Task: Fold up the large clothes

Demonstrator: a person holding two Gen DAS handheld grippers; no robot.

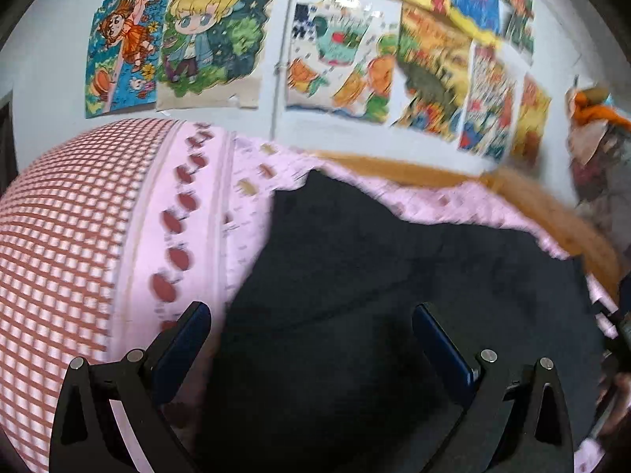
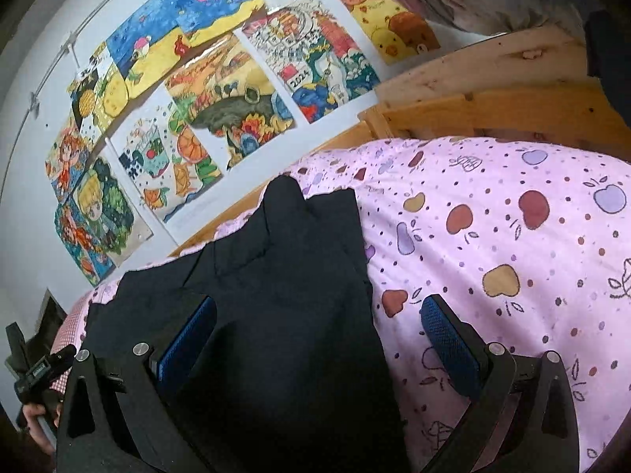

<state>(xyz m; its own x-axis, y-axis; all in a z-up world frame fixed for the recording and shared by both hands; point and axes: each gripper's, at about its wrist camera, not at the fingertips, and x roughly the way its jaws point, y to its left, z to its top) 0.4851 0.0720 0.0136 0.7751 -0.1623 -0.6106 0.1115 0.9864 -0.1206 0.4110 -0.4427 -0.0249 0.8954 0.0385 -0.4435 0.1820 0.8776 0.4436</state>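
Both wide-open tongs, left tongs (image 1: 311, 325) and right tongs (image 2: 319, 315), hover low in frame over the dark navy fabric garment (image 2: 284, 276), risking snagging the pink apple-print bedsheet (image 2: 493, 236) too.

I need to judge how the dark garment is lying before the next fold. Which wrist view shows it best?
The right wrist view: the dark garment is sharp there, showing its far edges, creases and right border on the pink bedspread. The left wrist view is motion-blurred and shows the garment only as a dark, featureless mass.

Dark navy garment (image 2: 284, 295) on a pink bedsheet (image 2: 493, 236) printed with red, tan and lilac apples; red-and-white checked pillow (image 1: 59, 236); blue gripper pads (image 2: 449, 335); multicoloured drawings (image 1: 217, 39).
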